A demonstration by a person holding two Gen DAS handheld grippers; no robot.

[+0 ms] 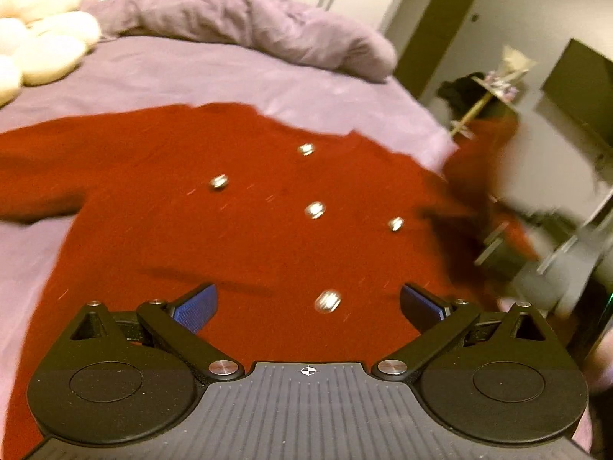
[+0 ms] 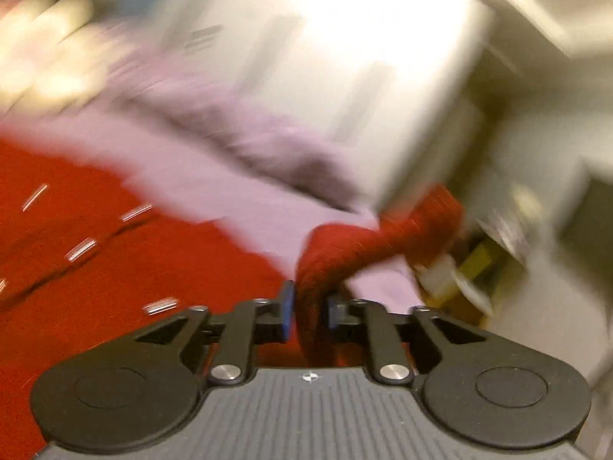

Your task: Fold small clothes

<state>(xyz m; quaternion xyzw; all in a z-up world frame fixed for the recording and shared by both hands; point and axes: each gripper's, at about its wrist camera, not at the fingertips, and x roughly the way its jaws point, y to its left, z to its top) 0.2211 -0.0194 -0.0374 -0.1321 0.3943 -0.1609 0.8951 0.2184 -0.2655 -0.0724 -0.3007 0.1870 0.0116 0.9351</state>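
Note:
A red knit cardigan (image 1: 237, 230) with several silver buttons lies spread flat on the lilac bed sheet (image 1: 191, 76). My left gripper (image 1: 308, 301) is open and empty, hovering just above the cardigan's lower front. My right gripper (image 2: 309, 308) is shut on the cardigan's right sleeve (image 2: 367, 237), which is lifted off the bed with its cuff sticking up. In the left wrist view the right gripper (image 1: 494, 249) and the raised sleeve (image 1: 486, 153) show blurred at the bed's right edge. The right wrist view is heavily motion-blurred.
A crumpled lilac duvet (image 1: 249, 23) lies along the far side of the bed. White plush items (image 1: 42, 42) sit at the far left. The bed's right edge (image 1: 429, 115) drops off to the room, with a dark screen (image 1: 582, 92) and furniture beyond.

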